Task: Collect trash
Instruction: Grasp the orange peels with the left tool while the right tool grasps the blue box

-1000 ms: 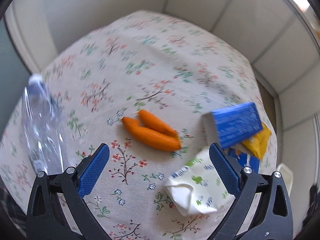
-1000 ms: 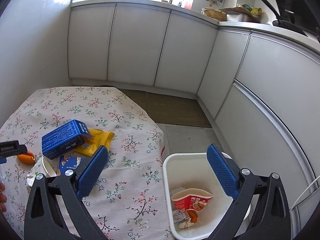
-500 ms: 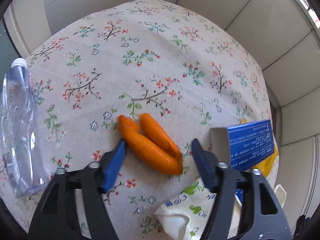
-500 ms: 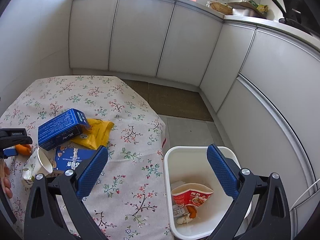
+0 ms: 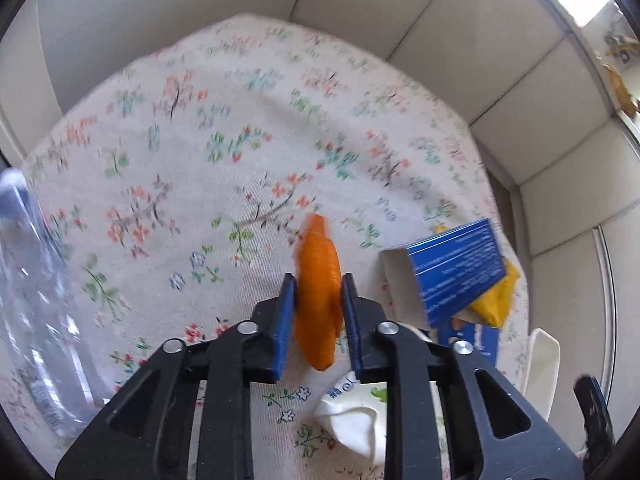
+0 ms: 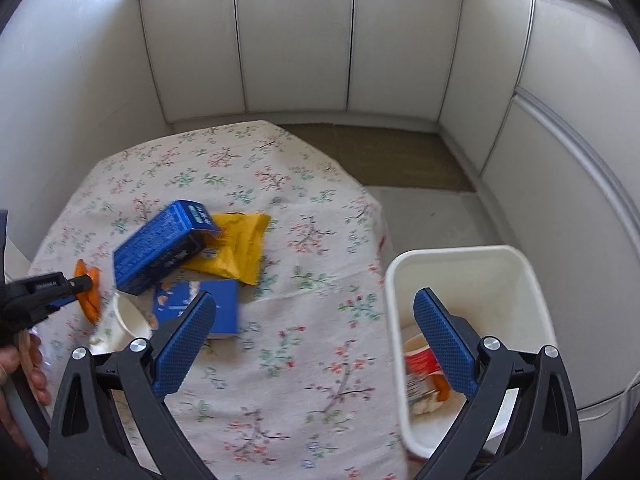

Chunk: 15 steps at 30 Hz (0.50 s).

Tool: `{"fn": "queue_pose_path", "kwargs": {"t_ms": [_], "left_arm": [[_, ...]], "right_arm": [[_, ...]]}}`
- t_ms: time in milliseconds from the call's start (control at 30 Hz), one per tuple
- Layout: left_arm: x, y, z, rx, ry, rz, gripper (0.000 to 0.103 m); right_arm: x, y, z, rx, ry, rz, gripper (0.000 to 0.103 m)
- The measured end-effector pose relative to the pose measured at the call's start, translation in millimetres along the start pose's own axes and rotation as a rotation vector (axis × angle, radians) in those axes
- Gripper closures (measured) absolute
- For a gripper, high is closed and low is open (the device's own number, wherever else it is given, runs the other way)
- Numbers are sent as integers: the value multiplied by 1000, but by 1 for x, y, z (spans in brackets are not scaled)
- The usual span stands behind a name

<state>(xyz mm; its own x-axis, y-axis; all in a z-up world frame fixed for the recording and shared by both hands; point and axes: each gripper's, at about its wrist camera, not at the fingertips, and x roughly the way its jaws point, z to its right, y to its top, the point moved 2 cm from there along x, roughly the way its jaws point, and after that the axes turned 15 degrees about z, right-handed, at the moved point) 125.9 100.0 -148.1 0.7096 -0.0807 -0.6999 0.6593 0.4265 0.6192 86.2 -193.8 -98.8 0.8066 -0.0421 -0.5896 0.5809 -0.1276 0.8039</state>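
Note:
My left gripper (image 5: 318, 292) is shut on the orange carrot pieces (image 5: 318, 296) and holds them just above the floral tablecloth (image 5: 224, 152). The same carrots (image 6: 89, 292) show in the right wrist view, pinched by the left gripper (image 6: 82, 280) at the table's left. My right gripper (image 6: 314, 320) is open and empty, above the table's near edge beside the white trash bin (image 6: 472, 264). The bin holds a red noodle cup (image 6: 420, 364) and scraps.
A blue box (image 6: 160, 248), a yellow packet (image 6: 240, 248), a blue packet (image 6: 222, 304) and a crumpled white paper cup (image 6: 124, 320) lie on the table. A clear plastic bottle (image 5: 36, 300) lies at the left. White cabinets surround the table.
My left gripper has closed on the carrots and lifted them off the cloth. My right gripper has moved nearer over the table and bin, still open.

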Motion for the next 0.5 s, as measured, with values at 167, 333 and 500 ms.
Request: {"fn": "queue_pose_path", "kwargs": {"t_ms": [167,333,500], "left_arm": [[-51,30,23,165,-40,147,89],[-71,42,32,317,-82,111,82],[-28,24,12,288,-15,-1,43]], "right_arm": [[26,11,-36,63,53,-98,7],[66,1,-79,197,80,-231,7],[66,-7,-92,225,37,-208,7]]}}
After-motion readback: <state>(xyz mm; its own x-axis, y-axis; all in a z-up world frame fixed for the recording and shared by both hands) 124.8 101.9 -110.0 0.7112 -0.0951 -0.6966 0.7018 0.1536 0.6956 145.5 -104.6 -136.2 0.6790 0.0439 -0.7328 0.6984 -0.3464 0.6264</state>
